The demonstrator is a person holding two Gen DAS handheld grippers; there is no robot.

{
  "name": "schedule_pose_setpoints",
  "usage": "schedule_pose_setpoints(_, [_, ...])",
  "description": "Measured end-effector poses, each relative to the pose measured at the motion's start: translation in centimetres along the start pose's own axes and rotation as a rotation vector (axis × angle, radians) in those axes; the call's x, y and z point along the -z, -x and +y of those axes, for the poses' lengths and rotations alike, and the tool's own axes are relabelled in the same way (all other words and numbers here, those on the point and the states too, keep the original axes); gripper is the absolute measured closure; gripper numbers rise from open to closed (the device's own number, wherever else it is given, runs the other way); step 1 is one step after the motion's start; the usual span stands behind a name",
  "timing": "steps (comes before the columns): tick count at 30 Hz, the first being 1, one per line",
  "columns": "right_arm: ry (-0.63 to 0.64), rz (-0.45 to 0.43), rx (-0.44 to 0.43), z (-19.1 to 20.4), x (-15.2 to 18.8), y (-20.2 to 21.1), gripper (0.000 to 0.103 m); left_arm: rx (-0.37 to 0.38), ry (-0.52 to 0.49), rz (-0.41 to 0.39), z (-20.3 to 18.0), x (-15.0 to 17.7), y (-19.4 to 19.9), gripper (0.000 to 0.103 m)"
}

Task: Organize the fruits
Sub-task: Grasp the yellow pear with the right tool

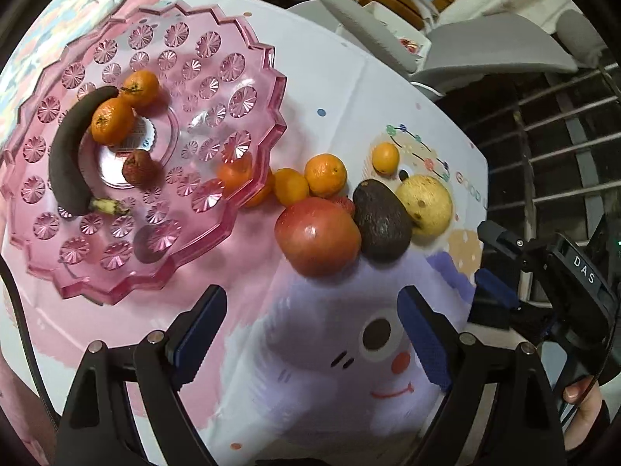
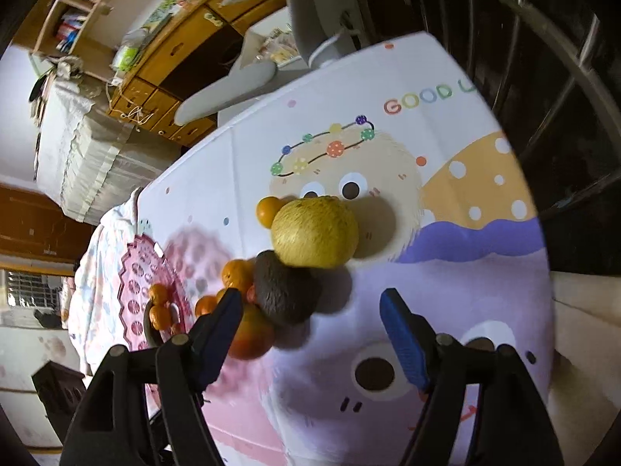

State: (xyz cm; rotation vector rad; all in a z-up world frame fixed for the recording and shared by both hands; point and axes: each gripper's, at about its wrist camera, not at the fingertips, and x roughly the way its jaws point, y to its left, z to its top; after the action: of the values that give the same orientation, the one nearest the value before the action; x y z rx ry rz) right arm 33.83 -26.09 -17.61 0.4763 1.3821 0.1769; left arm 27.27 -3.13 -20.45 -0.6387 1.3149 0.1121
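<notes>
Left gripper [image 1: 312, 334]: blue ribbed pads apart, holding nothing, above the printed cloth [image 1: 333, 89].
Right gripper [image 2: 310, 334]: fingers wide apart, empty; its body reads "DAS" in the left view.
Fruits: red apple [image 1: 316, 239], rough dark avocado [image 1: 382, 225] and yellow round fruit [image 2: 314, 233] lie just ahead of both claws.
Pink bowl [image 1: 248, 77]: scalloped clear plastic, ahead-left; holds a blackened banana [image 1: 68, 155] and two mandarins [image 1: 112, 118].
Writing: "GOOD" on cloth, full only in right view.

Dim, warm indoor light; soft shadows fall right of the yellow fruit [image 2: 315, 233]. Glare glints on the pink dish [image 1: 248, 89]. Fisheye edges bend and darken, slightly blurred.
</notes>
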Motion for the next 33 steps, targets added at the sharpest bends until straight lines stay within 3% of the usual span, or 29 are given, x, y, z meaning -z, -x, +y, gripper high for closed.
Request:
schedule_pose_setpoints(10, [-0.126,0.101,-0.036,-1.6,-2.3,-6.0,0.029,-0.052,0.059,0.028,-0.6,-1.4,-4.7,0.014])
schedule_pose_setpoints(16, [-0.094,0.104,-0.06,-1.1,-3.1,-7.7,0.022,-0.057,0.074,0.037,-1.0,-1.9,-6.9,0.014])
schedule_pose_setpoints(24, [-0.035,0.104,-0.069,0.0,-4.2,-9.3,0.021,-0.038,0.113,0.007,-0.7,-2.5,-7.9,0.014])
schedule_pose_setpoints(33, [-0.004,0.106,-0.057,0.5,-4.5,-10.1,0.022,-0.003,0.141,-0.005,-0.2,-3.0,-8.5,0.034])
